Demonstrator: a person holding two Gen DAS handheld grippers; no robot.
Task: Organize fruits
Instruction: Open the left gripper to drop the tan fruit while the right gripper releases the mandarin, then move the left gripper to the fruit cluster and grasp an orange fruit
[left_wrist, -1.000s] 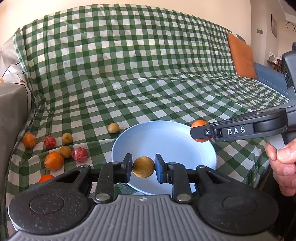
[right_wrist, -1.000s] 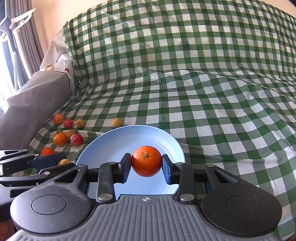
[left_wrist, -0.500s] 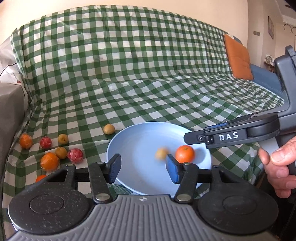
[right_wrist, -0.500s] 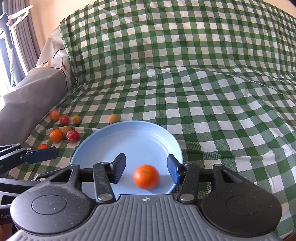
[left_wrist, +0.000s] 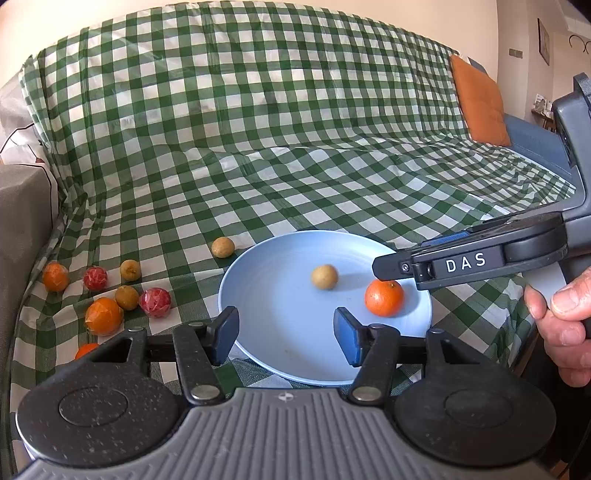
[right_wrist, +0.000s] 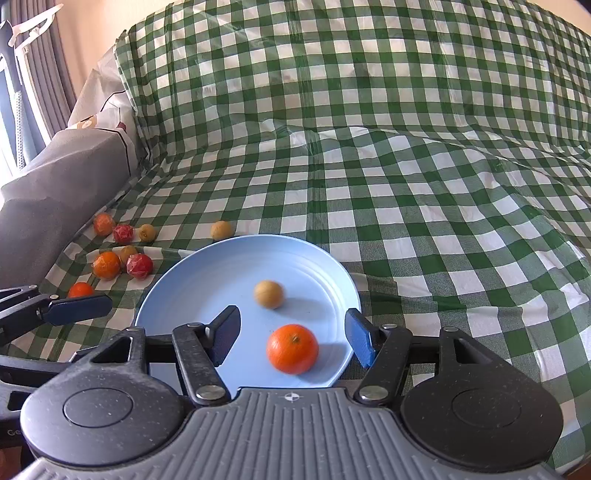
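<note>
A light blue plate (left_wrist: 280, 332) (right_wrist: 207, 280) lies on the green checked cloth. In it lie an orange (left_wrist: 384, 297) (right_wrist: 292, 348) and a small tan fruit (left_wrist: 324, 277) (right_wrist: 268, 294). My left gripper (left_wrist: 284, 341) is open and empty over the plate's near rim. My right gripper (right_wrist: 291, 341) is open and empty above the orange; in the left wrist view it reaches in from the right, one of its fingertips (left_wrist: 391, 263) over the orange. Several loose fruits lie left of the plate: oranges (left_wrist: 104, 316), red fruits (left_wrist: 155, 302) and tan fruits (left_wrist: 222, 247).
The cloth covers a sofa seat and backrest (left_wrist: 258, 110). A grey cushion (right_wrist: 55, 192) stands at the left beside the loose fruits. An orange cushion (left_wrist: 480, 103) sits at the far right. The person's hand (left_wrist: 565, 325) holds the right gripper.
Both grippers opened and let go: the tan fruit and the orange dropped into the plate and rolled a little. Both grippers have drawn back slightly.
</note>
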